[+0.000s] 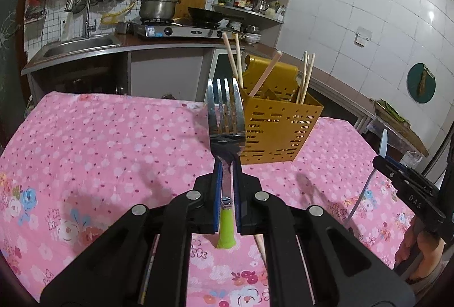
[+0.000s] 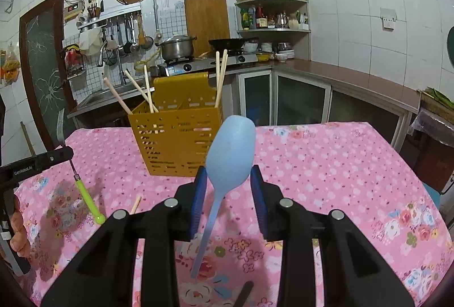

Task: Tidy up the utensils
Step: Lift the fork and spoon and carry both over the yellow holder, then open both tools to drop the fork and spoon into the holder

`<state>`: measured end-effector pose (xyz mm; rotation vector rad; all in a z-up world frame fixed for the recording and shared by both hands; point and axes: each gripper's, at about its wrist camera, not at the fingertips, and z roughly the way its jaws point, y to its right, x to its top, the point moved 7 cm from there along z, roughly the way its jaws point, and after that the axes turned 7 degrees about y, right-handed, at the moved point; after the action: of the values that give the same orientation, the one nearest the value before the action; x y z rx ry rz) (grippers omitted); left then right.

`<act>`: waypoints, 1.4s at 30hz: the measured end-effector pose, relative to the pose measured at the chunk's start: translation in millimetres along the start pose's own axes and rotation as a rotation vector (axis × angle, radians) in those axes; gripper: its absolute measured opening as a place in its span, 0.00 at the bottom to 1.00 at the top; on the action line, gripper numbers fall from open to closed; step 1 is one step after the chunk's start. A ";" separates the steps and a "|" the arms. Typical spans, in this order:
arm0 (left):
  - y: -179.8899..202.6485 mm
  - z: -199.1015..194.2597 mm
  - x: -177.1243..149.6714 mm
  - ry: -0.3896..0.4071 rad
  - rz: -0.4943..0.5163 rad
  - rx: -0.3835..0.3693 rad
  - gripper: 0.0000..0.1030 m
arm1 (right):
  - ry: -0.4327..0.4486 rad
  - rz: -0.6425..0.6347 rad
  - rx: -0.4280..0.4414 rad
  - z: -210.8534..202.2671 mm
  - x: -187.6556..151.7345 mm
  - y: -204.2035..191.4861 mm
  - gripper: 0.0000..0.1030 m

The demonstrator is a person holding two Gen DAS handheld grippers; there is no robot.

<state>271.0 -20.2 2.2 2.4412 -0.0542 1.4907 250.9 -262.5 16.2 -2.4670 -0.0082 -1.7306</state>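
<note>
My left gripper (image 1: 226, 162) is shut on a steel fork (image 1: 225, 111) with a green handle, tines up, held above the pink tablecloth just in front of the yellow utensil holder (image 1: 279, 131). The holder has several chopsticks (image 1: 306, 77) standing in it. My right gripper (image 2: 228, 176) is shut on a light blue spoon (image 2: 229, 150), bowl up, in front of the holder in the right wrist view (image 2: 173, 142). The fork's green handle (image 2: 88, 199) and the left gripper (image 2: 42, 162) show at the left in the right wrist view. The right gripper with the spoon (image 1: 383, 145) shows at the right in the left wrist view.
A table with a pink floral cloth (image 1: 99, 150) carries the holder. A loose chopstick (image 2: 135, 204) lies on the cloth near the left gripper, and a dark handle (image 2: 244, 292) lies at the near edge. A kitchen counter with sink, stove and pot (image 1: 157, 7) stands behind.
</note>
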 end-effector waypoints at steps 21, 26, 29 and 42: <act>73.2 6.3 150.9 0.226 0.126 -0.023 0.06 | 0.270 -0.108 -0.029 33.3 163.4 -8.4 0.31; 85.8 41.8 160.0 0.250 0.188 0.013 0.06 | 0.297 -0.120 -0.006 61.3 178.6 -19.6 0.31; 85.4 65.6 152.2 0.244 0.193 0.019 0.05 | 0.295 -0.128 -0.011 80.1 172.9 -20.8 0.31; 65.3 120.4 108.4 0.155 0.188 0.041 0.06 | 0.205 -0.155 0.035 131.9 110.9 -21.5 0.31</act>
<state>414.5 -101.5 59.9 2.3996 -0.2295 1.7724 410.7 -234.6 78.1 -2.3079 -0.2130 -2.0202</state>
